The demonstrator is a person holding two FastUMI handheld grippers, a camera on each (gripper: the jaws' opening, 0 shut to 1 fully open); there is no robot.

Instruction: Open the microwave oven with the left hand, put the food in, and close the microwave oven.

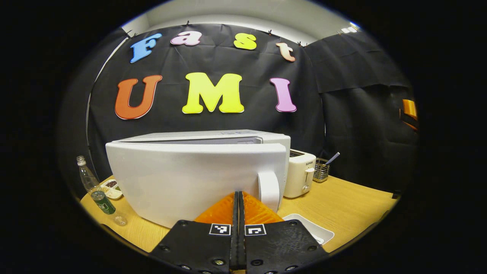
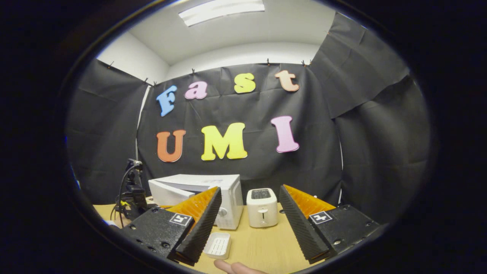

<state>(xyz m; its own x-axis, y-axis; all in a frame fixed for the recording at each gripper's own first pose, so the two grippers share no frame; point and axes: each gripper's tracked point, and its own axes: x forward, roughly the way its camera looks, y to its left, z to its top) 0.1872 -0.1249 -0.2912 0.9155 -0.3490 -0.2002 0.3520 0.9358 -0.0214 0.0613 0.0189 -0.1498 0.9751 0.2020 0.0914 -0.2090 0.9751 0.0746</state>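
Note:
The white microwave [image 1: 198, 182] stands on the wooden table [image 1: 350, 201], its door swung slightly out from the body. The door's white handle [image 1: 268, 190] is at its right end. My left gripper [image 1: 238, 195] is shut with nothing between its orange fingers, its tips close to the door just left of the handle. In the right gripper view the microwave [image 2: 228, 198] sits farther off, and my right gripper [image 2: 249, 224] hangs open and empty above the table. A white ridged tray [image 2: 217, 243] lies in front of the microwave, also seen as the tray [image 1: 310, 227].
A white toaster [image 1: 300, 177] stands right of the microwave, with a wire basket [image 1: 321, 170] behind it. Left of the microwave are a clear bottle [image 1: 85, 177], a green can [image 1: 102, 201] and a small divided dish of food [image 1: 111, 188]. A person's fingers [image 2: 236, 268] show at the table's near edge.

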